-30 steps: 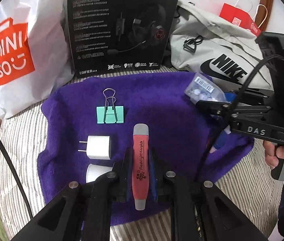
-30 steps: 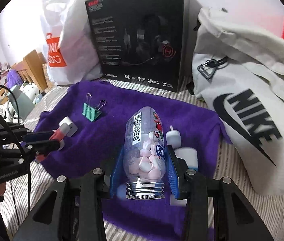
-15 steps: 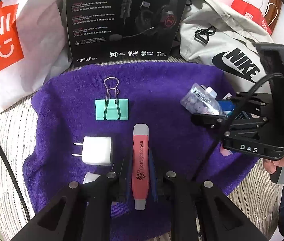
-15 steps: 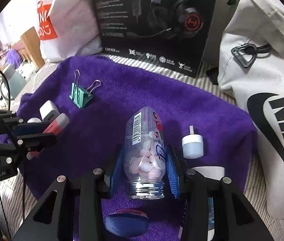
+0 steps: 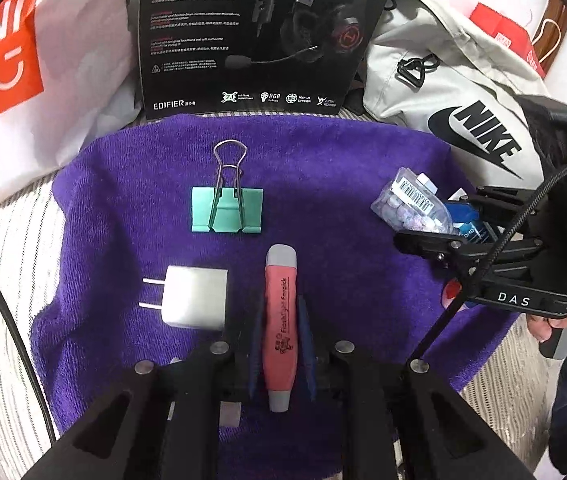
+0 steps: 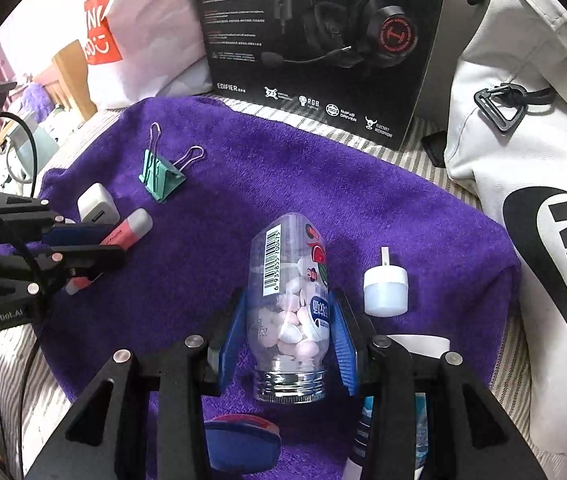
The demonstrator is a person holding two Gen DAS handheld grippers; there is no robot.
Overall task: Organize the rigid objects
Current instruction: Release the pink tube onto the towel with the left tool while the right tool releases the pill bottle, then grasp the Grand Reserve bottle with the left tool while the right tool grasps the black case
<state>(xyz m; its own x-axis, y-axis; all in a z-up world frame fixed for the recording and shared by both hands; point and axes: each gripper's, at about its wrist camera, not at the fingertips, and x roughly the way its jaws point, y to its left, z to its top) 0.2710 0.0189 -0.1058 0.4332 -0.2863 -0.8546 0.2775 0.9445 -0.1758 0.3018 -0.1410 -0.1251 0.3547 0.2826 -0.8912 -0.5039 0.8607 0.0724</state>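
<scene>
1. Blue-padded fingers of the left gripper (image 5: 280, 334) pinch a pink flashlight earpick (image 5: 280, 322); its grey rear end hangs just above the purple towel (image 5: 123, 184).
2. Half hidden under the right gripper (image 6: 289, 326) lie a dark blue round object (image 6: 243, 446), cut off by the finger frame, and a blue-and-white packet too obscured to identify.
3. Pinched between the right gripper's blue pads, a clear plastic bottle (image 6: 289, 292) holds pink and white candies and lies with its threaded neck toward the camera.
4. A white cap (image 6: 386, 292) stands on the towel just right of the bottle.
5. Farther off lie a white plug adapter (image 5: 195, 298) and a green binder clip (image 5: 227, 210).
6. Behind stand an Edifier headset box (image 5: 251, 36), a Miniso bag (image 5: 35, 60) and a Nike bag (image 5: 463, 100).
</scene>
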